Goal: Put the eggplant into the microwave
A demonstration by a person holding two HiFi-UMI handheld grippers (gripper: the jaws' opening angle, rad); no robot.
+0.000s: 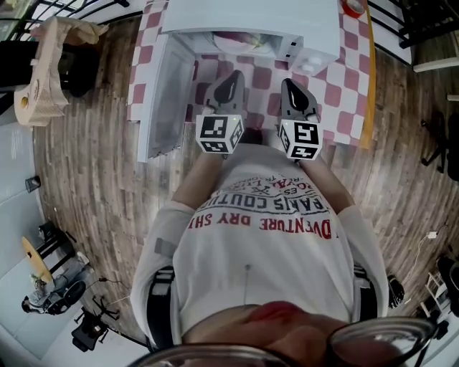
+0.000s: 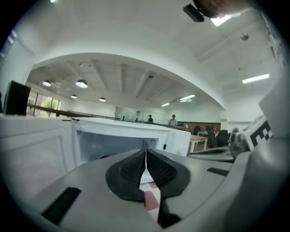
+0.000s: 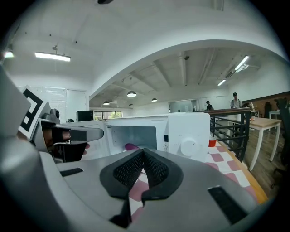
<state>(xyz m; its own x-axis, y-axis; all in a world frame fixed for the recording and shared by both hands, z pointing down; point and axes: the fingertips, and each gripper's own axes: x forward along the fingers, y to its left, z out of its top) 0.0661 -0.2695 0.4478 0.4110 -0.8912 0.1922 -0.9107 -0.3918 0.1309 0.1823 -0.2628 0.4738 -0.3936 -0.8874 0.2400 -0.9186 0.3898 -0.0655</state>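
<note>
The white microwave [image 1: 251, 18] stands on the checkered table with its door [image 1: 163, 97] swung open to the left. Inside its cavity lies the purple eggplant [image 3: 132, 146]; only a sliver of it shows in the head view [image 1: 231, 37] and a pink edge in the left gripper view [image 2: 105, 157]. My left gripper [image 1: 228, 84] hovers in front of the opening, jaws shut with nothing between them [image 2: 146, 156]. My right gripper [image 1: 296, 93] is beside it, facing the control panel [image 3: 188, 146], also shut and empty [image 3: 143, 154].
The pink-and-white checkered tablecloth [image 1: 344, 93] covers the table. A red-lidded item [image 1: 353, 7] sits at the far right of it. A wooden piece of furniture [image 1: 43, 72] stands on the plank floor to the left. A black railing [image 3: 231, 131] runs on the right.
</note>
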